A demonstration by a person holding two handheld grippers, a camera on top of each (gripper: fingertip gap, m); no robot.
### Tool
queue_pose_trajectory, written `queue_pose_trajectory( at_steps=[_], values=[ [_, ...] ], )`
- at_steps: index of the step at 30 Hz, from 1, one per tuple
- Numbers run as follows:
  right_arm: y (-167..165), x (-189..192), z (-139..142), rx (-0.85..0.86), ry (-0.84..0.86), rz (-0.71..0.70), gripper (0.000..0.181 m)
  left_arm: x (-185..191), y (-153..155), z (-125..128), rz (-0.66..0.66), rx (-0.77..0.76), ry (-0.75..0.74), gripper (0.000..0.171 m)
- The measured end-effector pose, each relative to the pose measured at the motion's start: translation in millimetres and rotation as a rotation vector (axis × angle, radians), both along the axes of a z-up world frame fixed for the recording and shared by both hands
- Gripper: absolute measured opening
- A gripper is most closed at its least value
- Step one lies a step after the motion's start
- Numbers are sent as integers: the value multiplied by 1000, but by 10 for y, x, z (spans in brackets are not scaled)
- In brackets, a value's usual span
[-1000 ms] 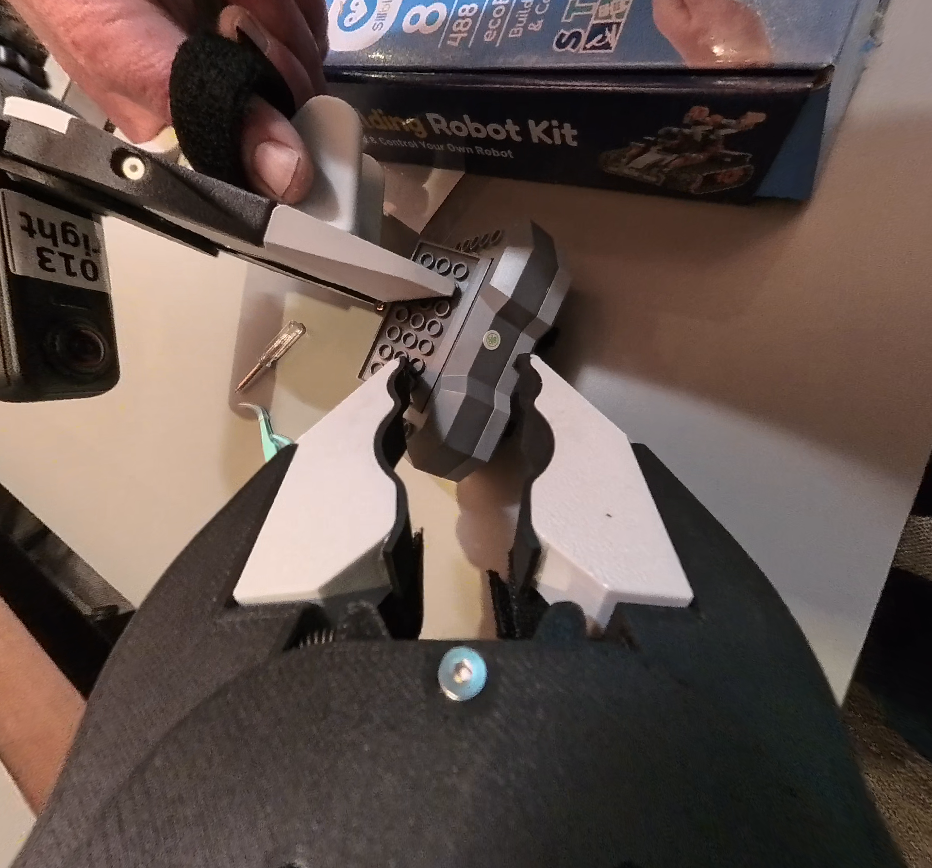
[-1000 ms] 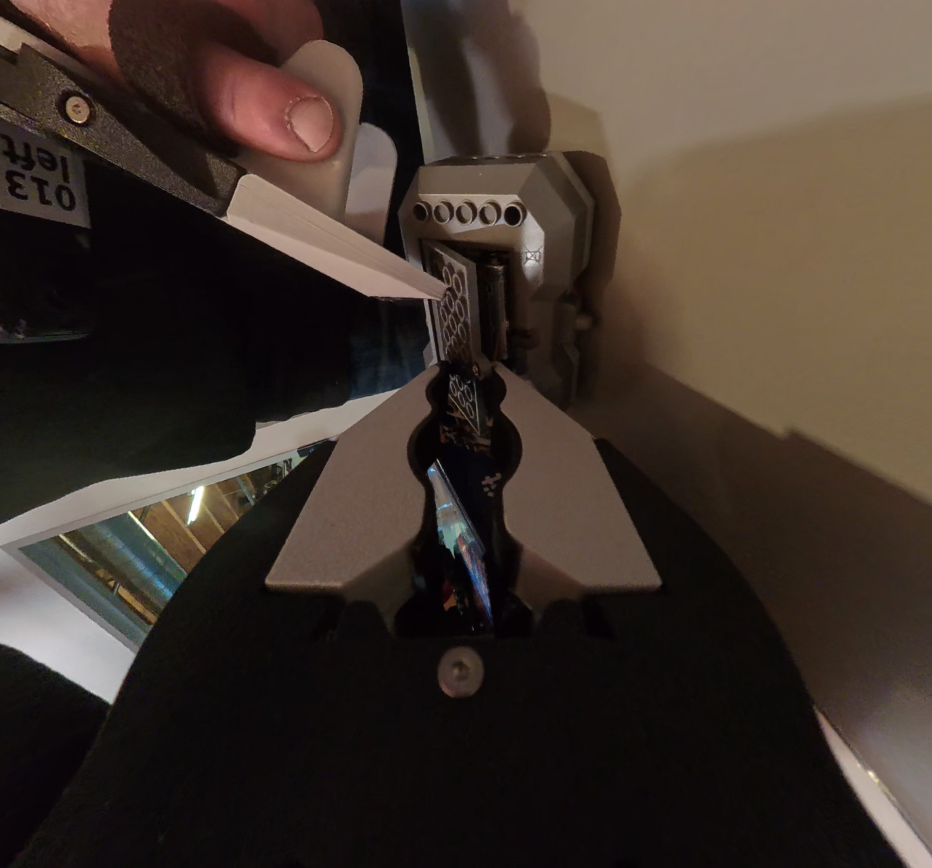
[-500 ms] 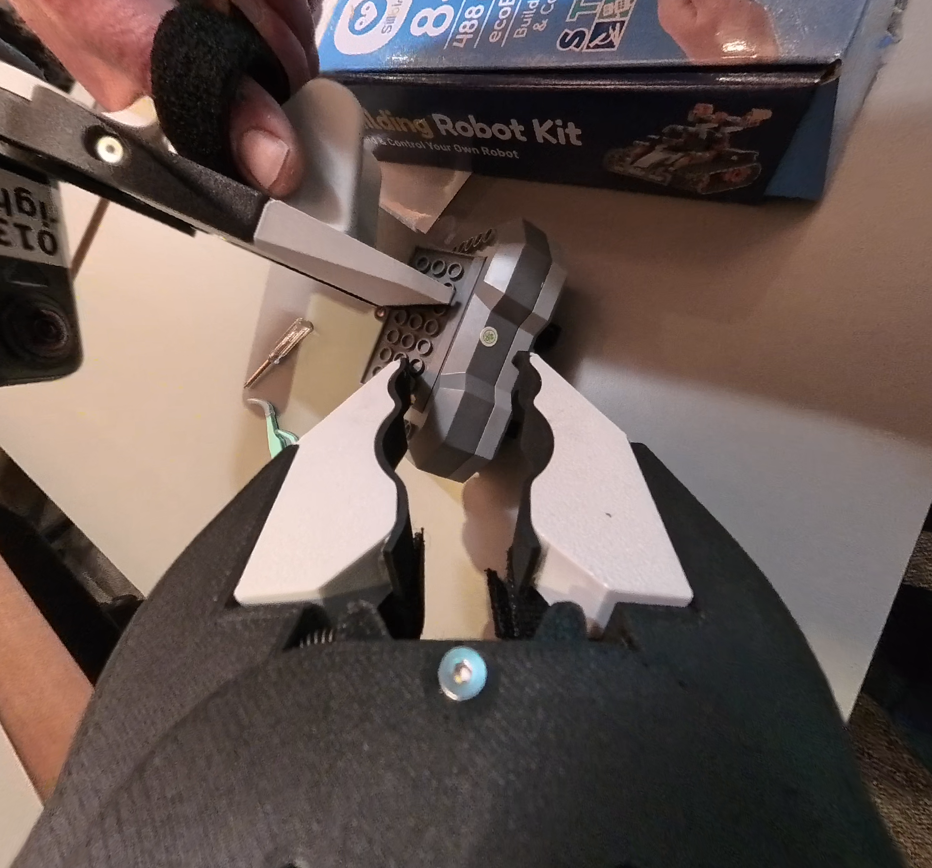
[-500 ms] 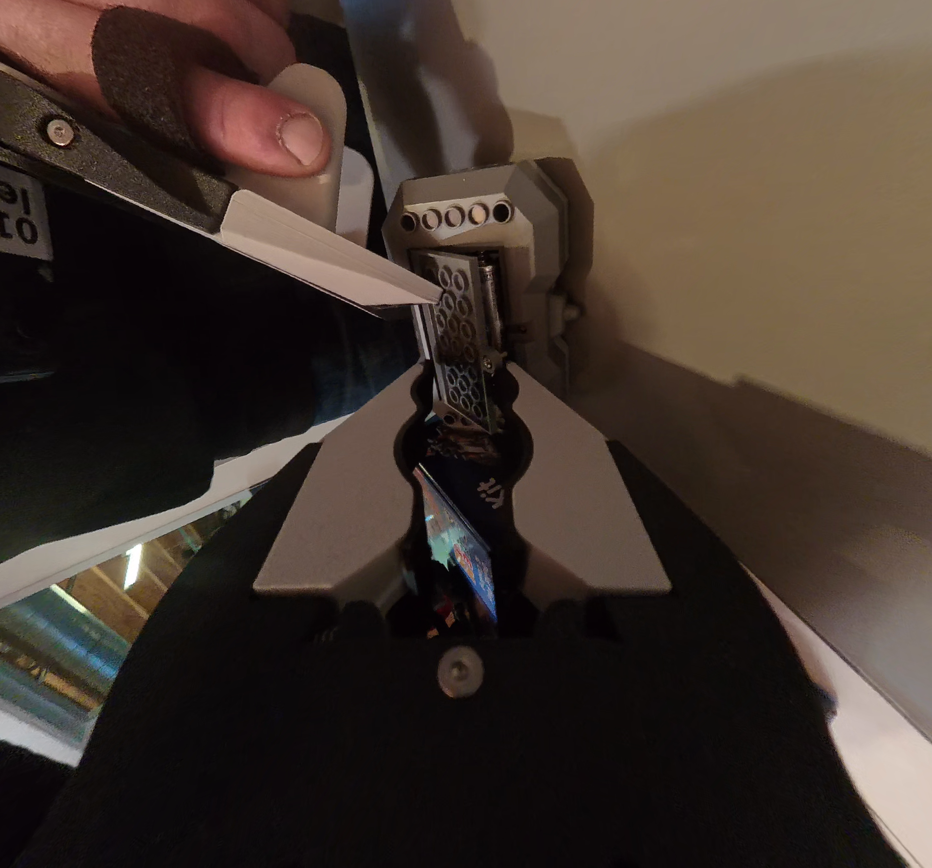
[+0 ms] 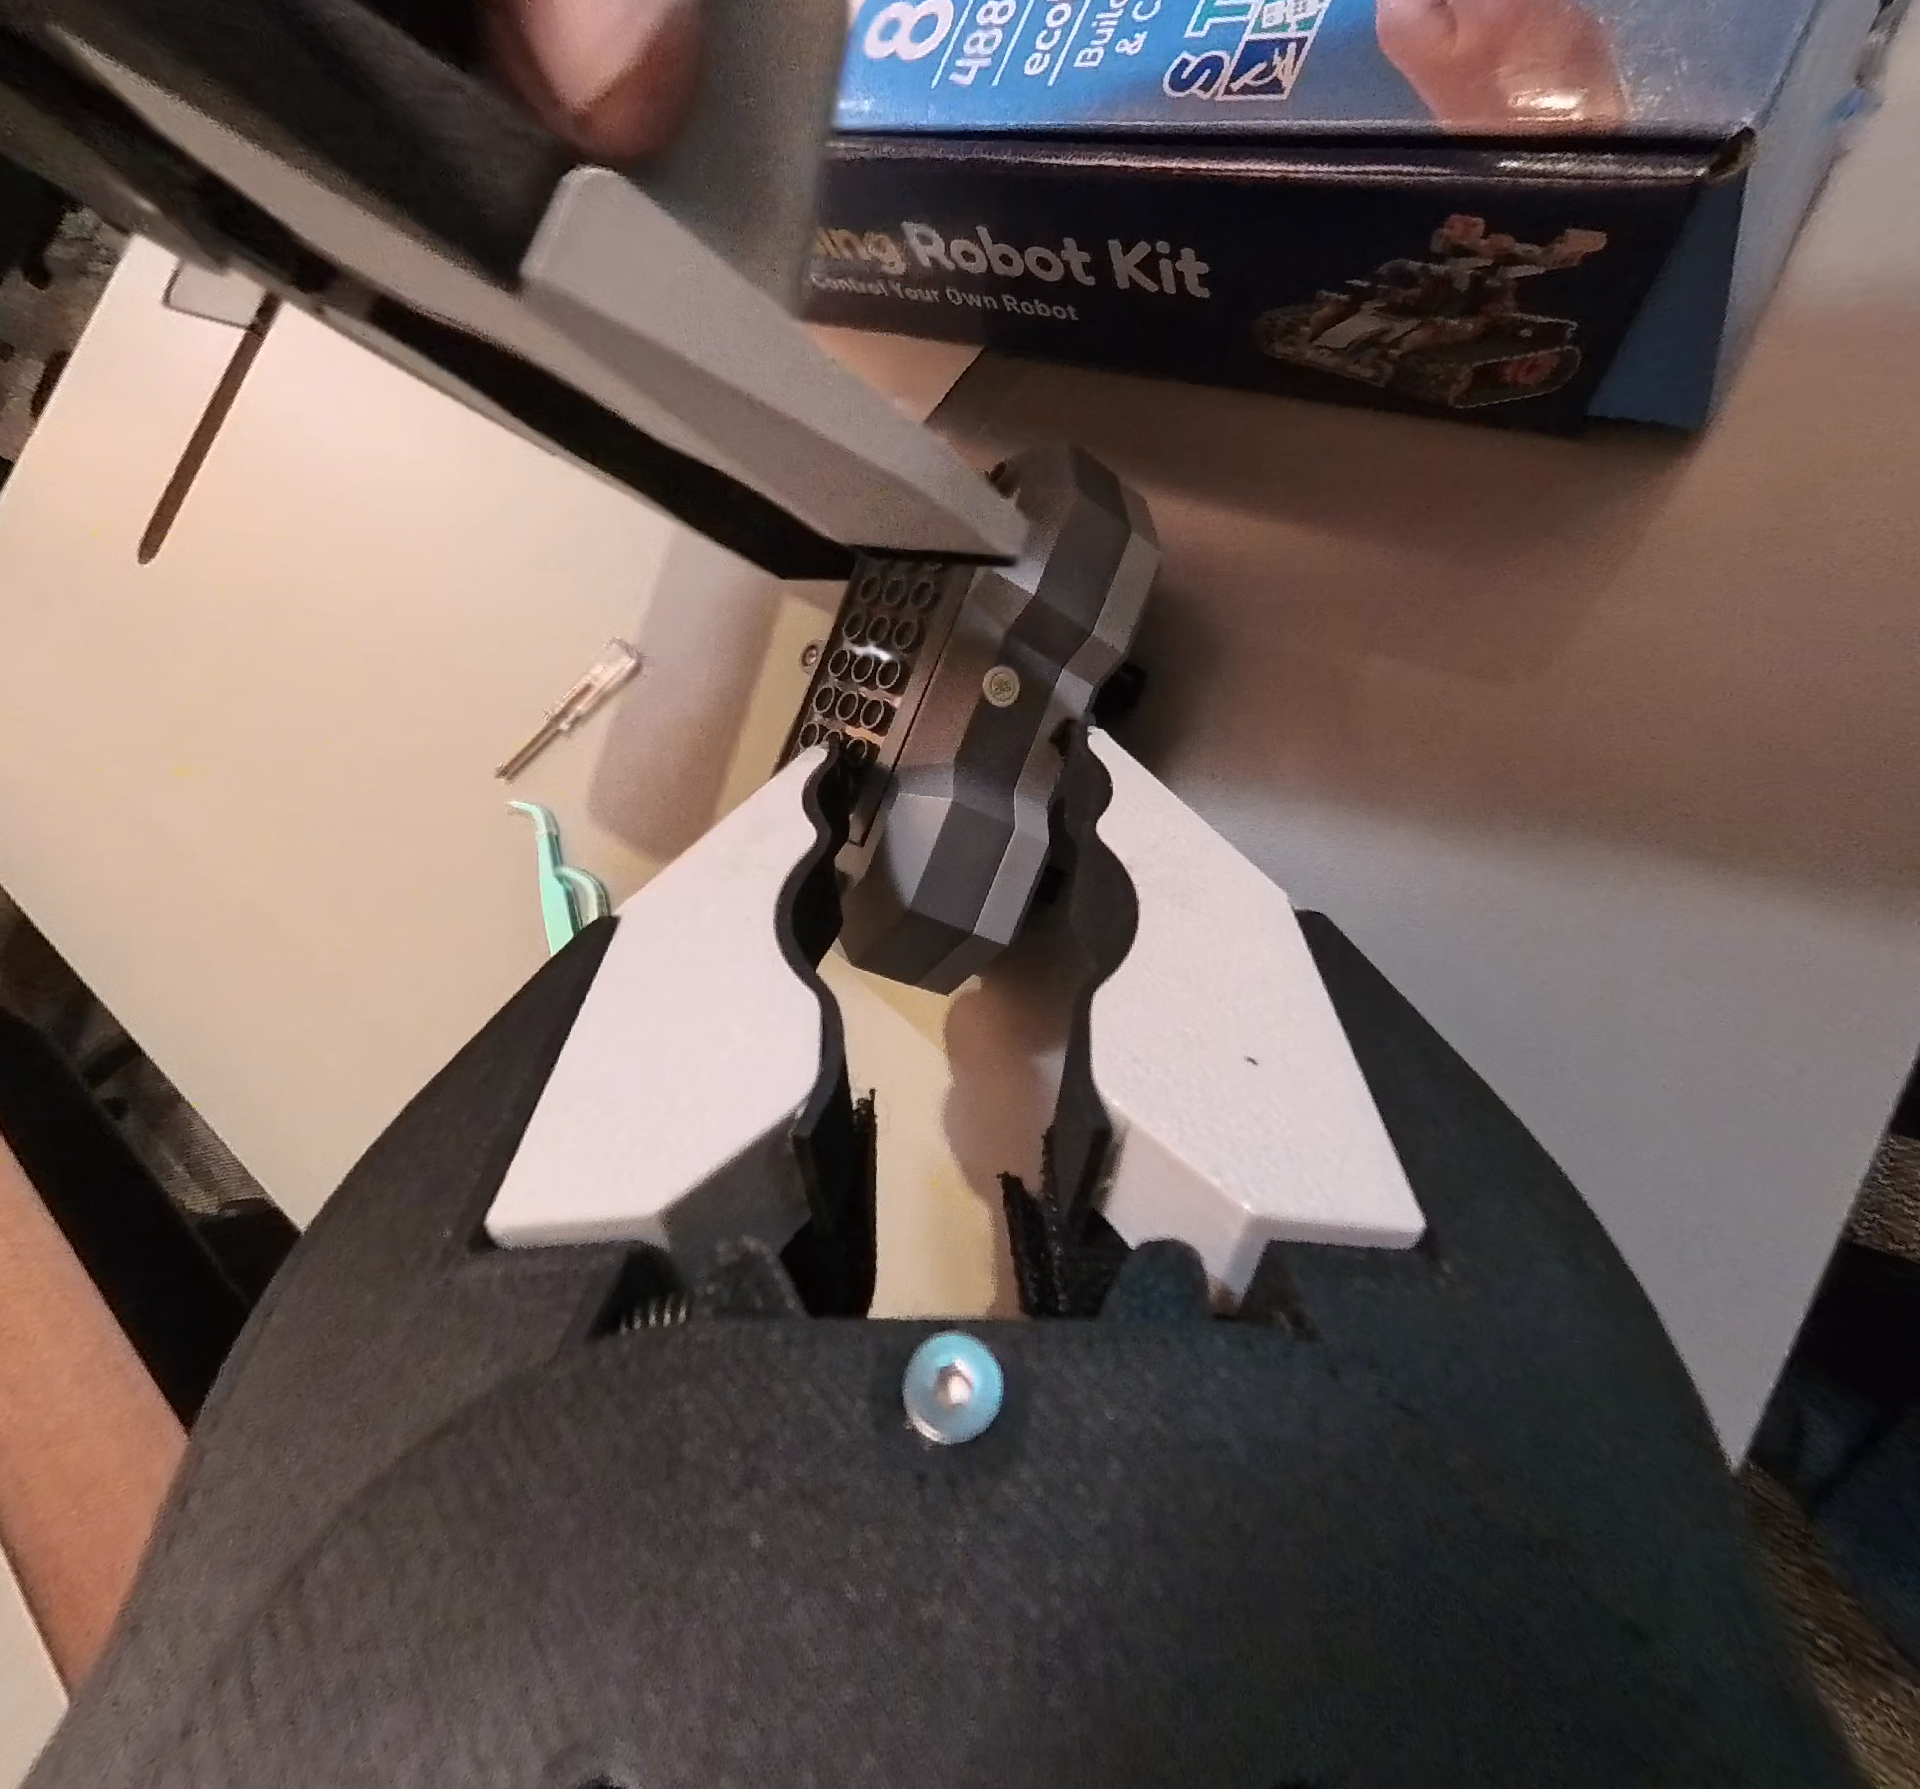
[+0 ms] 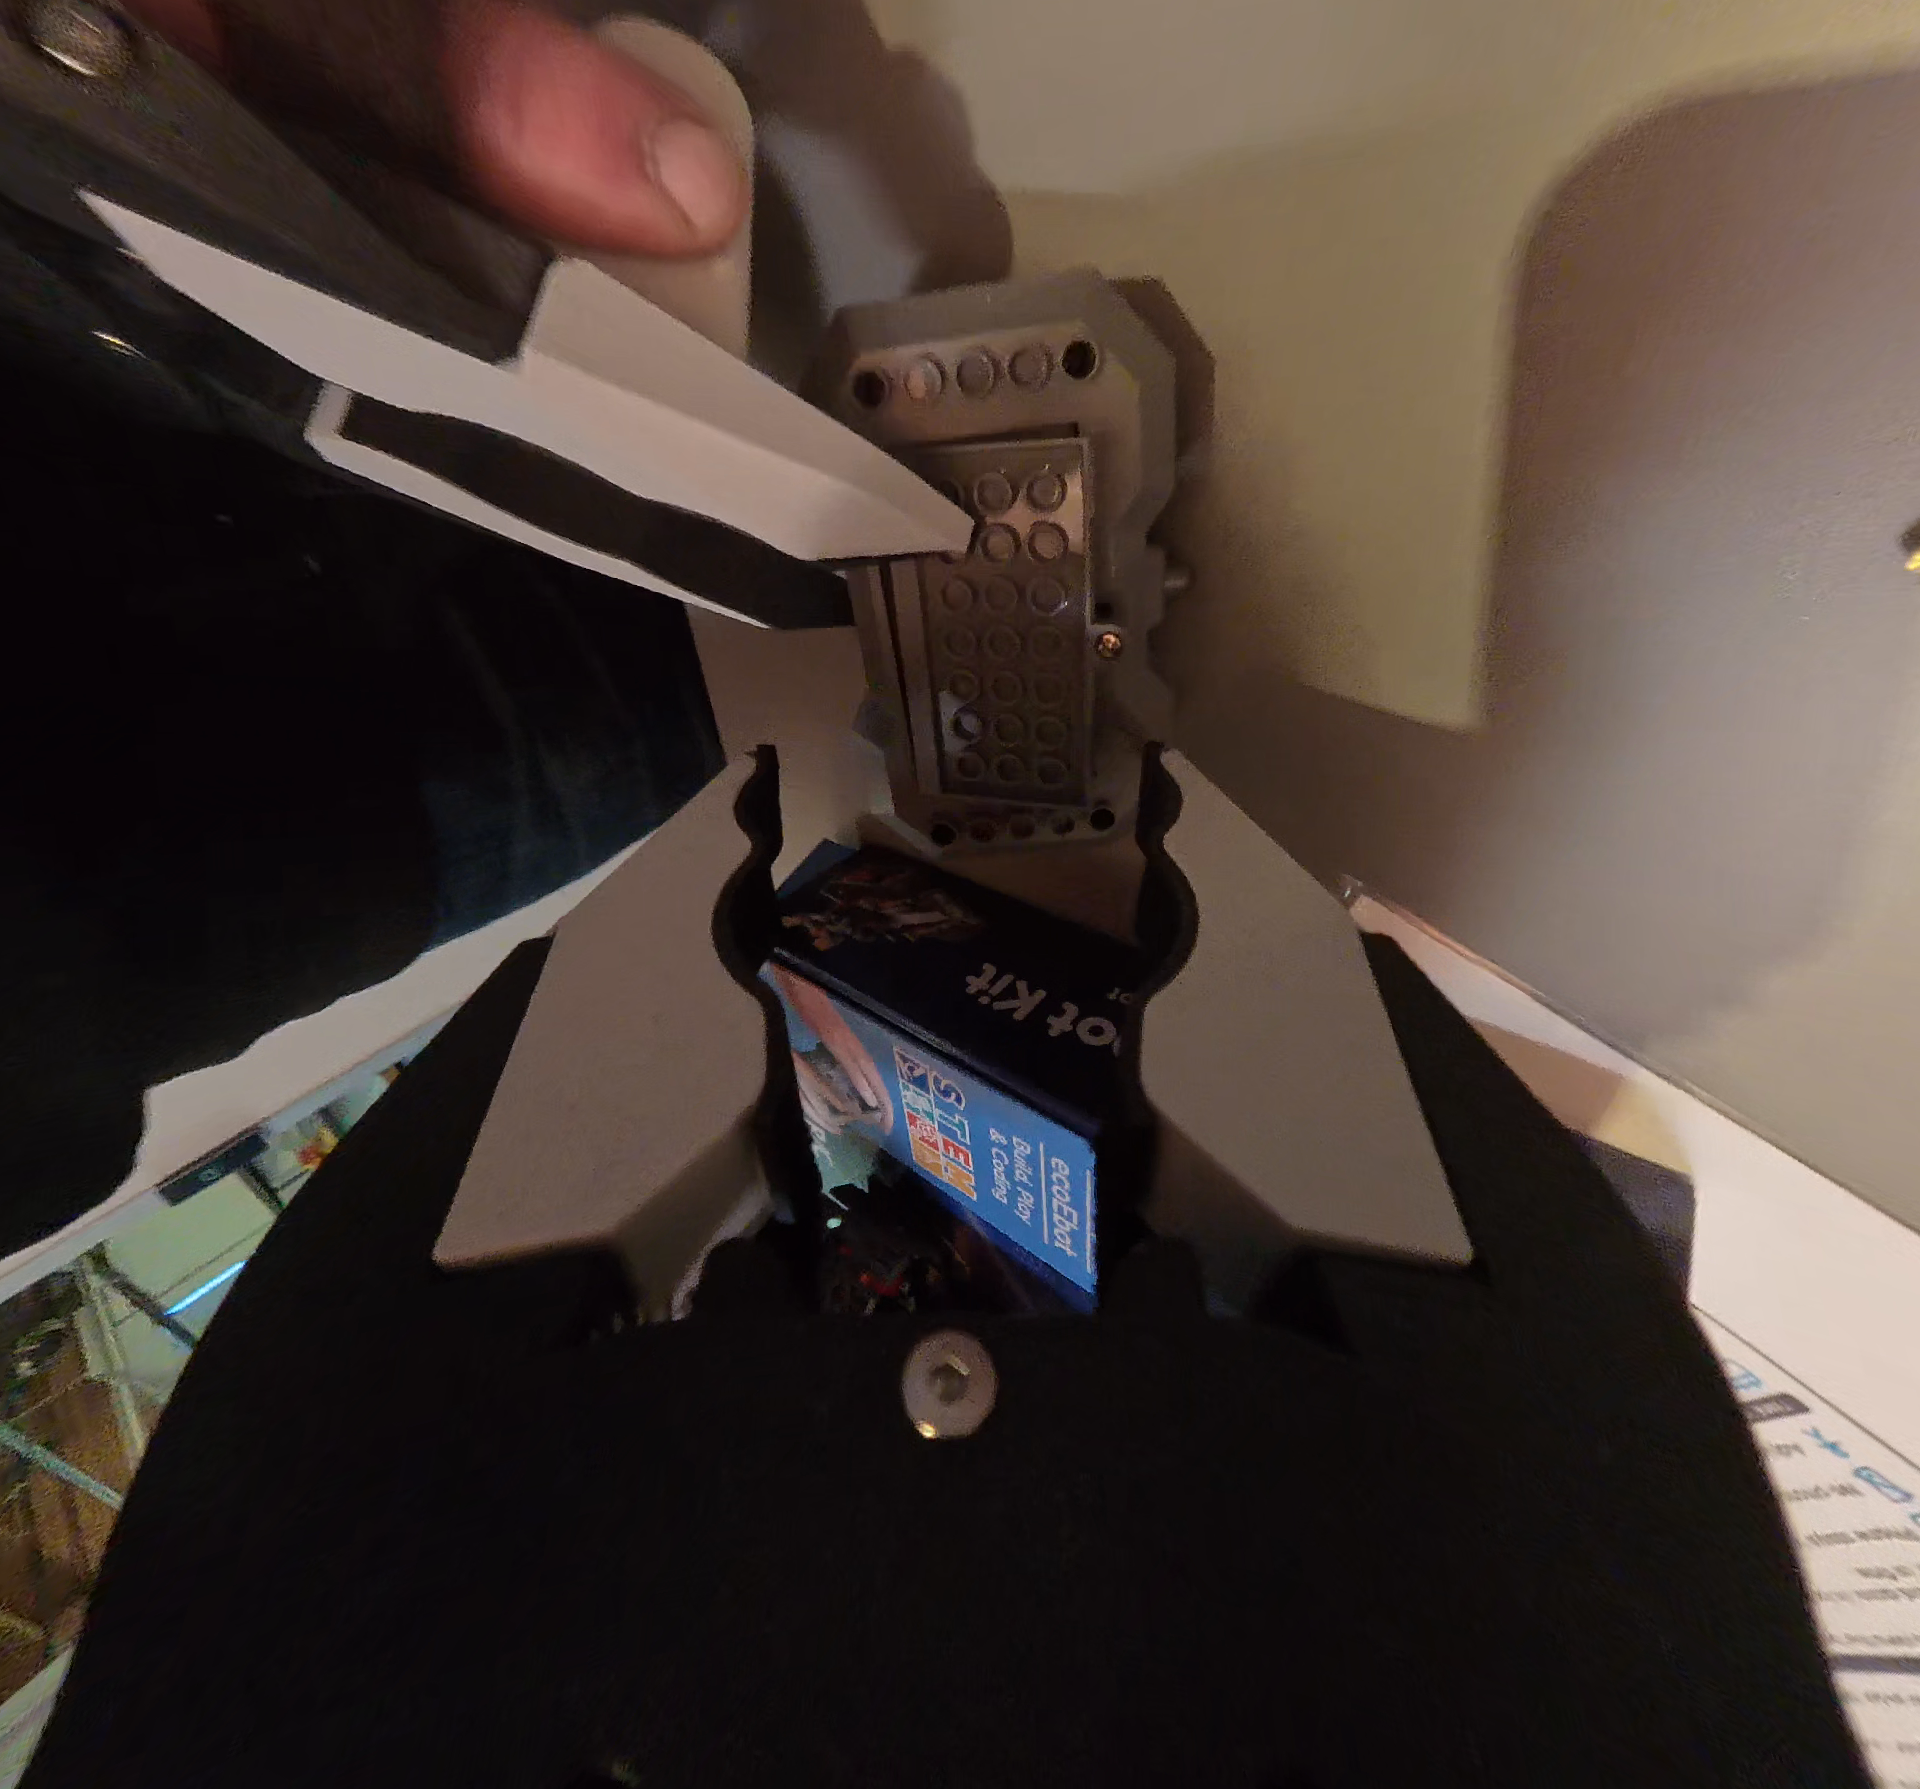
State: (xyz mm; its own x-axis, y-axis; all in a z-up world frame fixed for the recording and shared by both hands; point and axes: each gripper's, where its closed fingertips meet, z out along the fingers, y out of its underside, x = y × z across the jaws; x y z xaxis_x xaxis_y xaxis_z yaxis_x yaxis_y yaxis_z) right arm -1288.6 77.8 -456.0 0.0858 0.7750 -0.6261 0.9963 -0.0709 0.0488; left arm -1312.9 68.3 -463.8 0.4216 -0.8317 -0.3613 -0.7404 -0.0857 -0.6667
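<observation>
Pinching angular grey plastic module (image 5: pixel 997 804), left gripper (image 5: pixel 956 783); right gripper (image 6: pixel 951 773) jaws spread around its studded lid (image 6: pixel 1003 638).

- Left wrist view: grey block (image 5: pixel 1023 752) stands on edge between the left gripper (image 5: pixel 951 783) fingers, on the table (image 5: pixel 1455 752).
- Studded plate (image 5: pixel 883 669) lies against the block's left face.
- Right gripper (image 5: pixel 977 534) comes in from upper left; its tip touches the top of the plate.
- Box (image 5: pixel 1299 150) lies behind the block.
- Small metal pin (image 5: pixel 569 709) lies left of the block; tweezers (image 5: pixel 556 872) nearer, by the left finger.
</observation>
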Motion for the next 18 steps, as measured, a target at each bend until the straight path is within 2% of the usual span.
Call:
queue_pose_trajectory(
  at_steps=[3,5,8,13,18],
  values=[
    [-44,2,-58,84,25,17,67,-1,-16,-3,16,12,-7,39],
    [-39,-51,-53,133,72,25,54,0,-19,-1,18,26,-8,39],
    [-31,-72,-70,180,89,34,45,6,-31,2,14,39,-12,39],
    [-41,-99,-78,215,112,61,45,-4,-40,2,22,57,-15,40],
    [-19,-126,-93,176,114,107,45,8,-35,4,31,60,-33,39]
  ],
)
